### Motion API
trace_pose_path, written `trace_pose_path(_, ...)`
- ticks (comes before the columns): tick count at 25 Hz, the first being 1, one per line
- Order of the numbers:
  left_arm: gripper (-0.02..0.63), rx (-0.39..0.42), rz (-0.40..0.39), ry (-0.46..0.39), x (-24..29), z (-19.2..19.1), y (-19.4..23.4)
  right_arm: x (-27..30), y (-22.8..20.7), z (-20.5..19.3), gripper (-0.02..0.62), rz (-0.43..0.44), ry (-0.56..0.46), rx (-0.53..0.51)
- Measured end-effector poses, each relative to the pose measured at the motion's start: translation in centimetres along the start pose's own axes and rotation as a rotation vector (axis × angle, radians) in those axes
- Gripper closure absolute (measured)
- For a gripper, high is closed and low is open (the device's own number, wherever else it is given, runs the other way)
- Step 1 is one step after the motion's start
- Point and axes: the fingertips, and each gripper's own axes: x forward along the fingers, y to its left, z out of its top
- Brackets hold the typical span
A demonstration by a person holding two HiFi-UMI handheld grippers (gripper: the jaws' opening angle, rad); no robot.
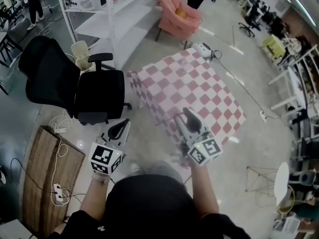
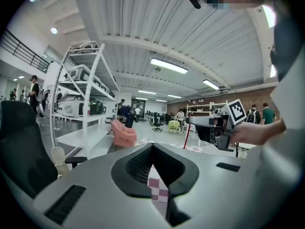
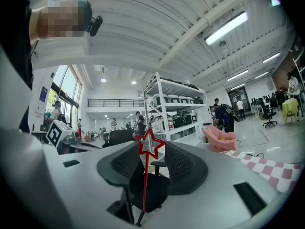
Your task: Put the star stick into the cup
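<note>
The star stick is a thin red rod topped with a red outline star. It stands between the pads of my right gripper and is held up in the air. In the head view the right gripper hovers over the near edge of the pink-and-white checked table, and the stick pokes out to its left. The left gripper view shows the same stick slanting down from the right gripper. My left gripper hangs left of the table with its tips together and nothing in them. No cup is in view.
A black office chair stands left of the table, beside the left gripper. A wooden board with cables lies on the floor at lower left. White shelving and a pink armchair stand beyond the table.
</note>
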Motion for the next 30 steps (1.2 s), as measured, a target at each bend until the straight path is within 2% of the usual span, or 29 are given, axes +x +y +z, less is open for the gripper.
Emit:
trace_pose_path(5,0.566,-0.008,-0.013,0.011,1.1,-0.5,1.2,0.9,-1.6,-0.2,0.419,-0.037,-0.01,0.027)
trace_pose_path(11,0.566,-0.009,-0.014,0.019,4.8,-0.2,3.5,4.1,-5.4,-0.2,0.419,-0.054,-0.016,0.033)
trace_pose_path(20,0.566,0.003,-0.019,0.032,16.2,2.8,9.1,12.5,-14.2,0.3,0.419,-0.041,-0.005,0.053)
trace_pose_path(30,0.566,0.031,-0.047,0.043,26.7,6.8,10.4,16.8,-22.5,3.2,0.419,-0.031,-0.034,0.075)
